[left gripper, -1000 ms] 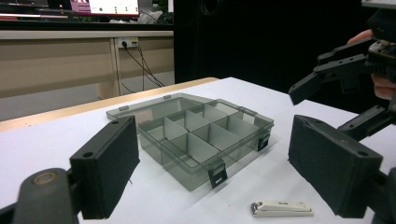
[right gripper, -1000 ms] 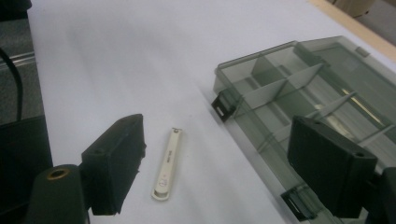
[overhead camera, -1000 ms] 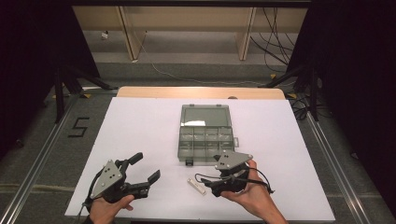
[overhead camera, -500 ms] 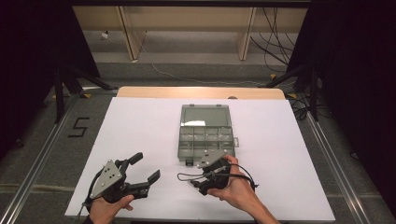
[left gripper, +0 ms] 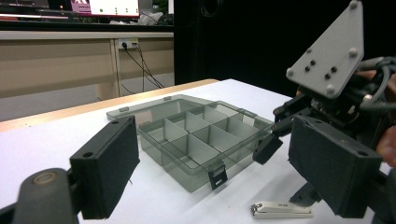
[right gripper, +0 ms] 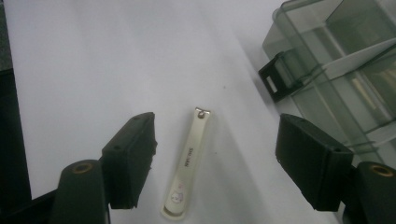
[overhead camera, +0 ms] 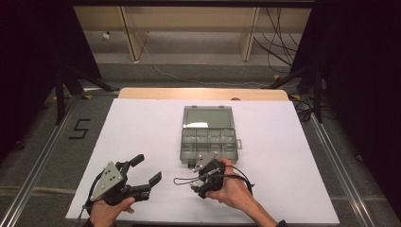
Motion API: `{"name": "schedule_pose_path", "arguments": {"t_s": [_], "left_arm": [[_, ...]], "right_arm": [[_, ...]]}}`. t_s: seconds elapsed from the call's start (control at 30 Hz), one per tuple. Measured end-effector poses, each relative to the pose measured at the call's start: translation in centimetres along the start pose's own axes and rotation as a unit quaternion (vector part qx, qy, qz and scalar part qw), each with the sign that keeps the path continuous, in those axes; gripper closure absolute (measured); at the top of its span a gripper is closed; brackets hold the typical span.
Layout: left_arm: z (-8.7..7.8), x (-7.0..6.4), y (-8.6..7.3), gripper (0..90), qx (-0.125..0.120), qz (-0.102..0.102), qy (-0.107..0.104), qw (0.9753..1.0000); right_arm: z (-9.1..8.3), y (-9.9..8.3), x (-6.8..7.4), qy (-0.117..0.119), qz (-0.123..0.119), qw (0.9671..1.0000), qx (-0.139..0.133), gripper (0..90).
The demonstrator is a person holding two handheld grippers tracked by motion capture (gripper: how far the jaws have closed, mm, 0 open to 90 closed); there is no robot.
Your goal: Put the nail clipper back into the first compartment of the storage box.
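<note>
A white nail clipper point(right gripper: 187, 163) lies flat on the white table cover, between the open jaws of my right gripper point(right gripper: 217, 144) and touching neither pad. In the high view the right gripper point(overhead camera: 202, 180) sits low over that spot, just in front of the clear plastic compartment box point(overhead camera: 208, 144), whose lid point(overhead camera: 208, 117) lies open behind it. My left gripper point(overhead camera: 146, 169) rests open near the front left with nothing in it. Its own view shows the box point(left gripper: 201, 135), the nail clipper point(left gripper: 280, 210) and the right gripper point(left gripper: 327, 102) beyond its jaws.
The box's black latch point(right gripper: 275, 81) points toward the clipper. The white cover point(overhead camera: 142, 127) spreads wide left and right of the box. A wooden table edge point(overhead camera: 203, 93) runs along the back.
My right gripper has swung left and down over the nail clipper, which it now covers in the high view. The left gripper has stayed put.
</note>
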State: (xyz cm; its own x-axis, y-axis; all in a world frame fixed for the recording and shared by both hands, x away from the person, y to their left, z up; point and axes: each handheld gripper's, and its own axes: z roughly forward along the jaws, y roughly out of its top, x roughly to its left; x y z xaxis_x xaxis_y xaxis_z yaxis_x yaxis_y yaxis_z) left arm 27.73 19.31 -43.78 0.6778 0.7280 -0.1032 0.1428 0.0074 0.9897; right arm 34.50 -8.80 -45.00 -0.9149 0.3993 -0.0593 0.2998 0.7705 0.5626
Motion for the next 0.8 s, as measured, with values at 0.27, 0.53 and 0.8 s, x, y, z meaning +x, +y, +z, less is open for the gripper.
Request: {"name": "schedule_pose_path", "arguments": {"t_s": [0.27,0.53,0.8], "left_arm": [[0.0,0.0,0.0,15.6,-0.001,0.0,-0.002,1.0],[0.0,0.0,0.0,15.6,-0.002,0.0,-0.002,1.0],[0.0,0.0,0.1,15.6,-0.002,0.0,-0.001,1.0]], "right_arm": [[1.1,0.3,0.5,0.017,-0.017,0.9993,0.03,38.0],[1.9,0.6,0.6,0.032,-0.017,0.9982,0.048,49.1],[2.3,0.6,0.5,0.033,-0.017,0.997,0.068,56.6]]}}
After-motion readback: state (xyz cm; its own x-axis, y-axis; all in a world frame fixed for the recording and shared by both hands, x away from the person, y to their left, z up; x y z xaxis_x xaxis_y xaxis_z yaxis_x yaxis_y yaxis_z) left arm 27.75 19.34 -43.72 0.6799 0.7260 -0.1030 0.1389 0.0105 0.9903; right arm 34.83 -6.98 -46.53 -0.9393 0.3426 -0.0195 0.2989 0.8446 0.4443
